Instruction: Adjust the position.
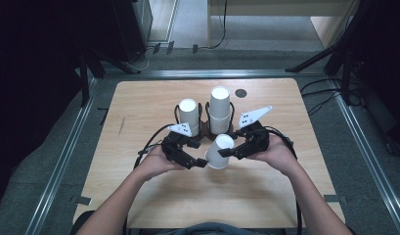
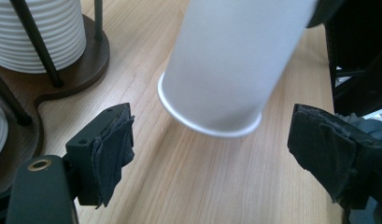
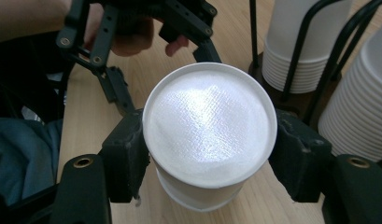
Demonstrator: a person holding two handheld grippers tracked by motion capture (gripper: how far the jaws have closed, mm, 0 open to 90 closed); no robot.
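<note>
A single white paper cup point(image 1: 220, 151) hangs tilted over the table, base up and mouth down. My right gripper point(image 1: 232, 149) is shut on it. In the right gripper view the cup point(image 3: 209, 126) shows its closed base, and the right gripper point(image 3: 209, 154) has both pads against the cup's sides. My left gripper point(image 1: 200, 154) stands open just left of the cup's mouth. In the left gripper view the cup point(image 2: 230, 65) hangs ahead of the left gripper point(image 2: 212, 149), whose pads point(image 2: 111, 149) are well apart and touch nothing.
Behind the hands, a dark wooden holder point(image 1: 205, 129) with black wire posts carries two stacks of white cups point(image 1: 188, 116) point(image 1: 220, 110). A small dark round hole point(image 1: 241, 92) sits near the far edge of the wooden table point(image 1: 139, 107). Both forearms lie over the table's near half.
</note>
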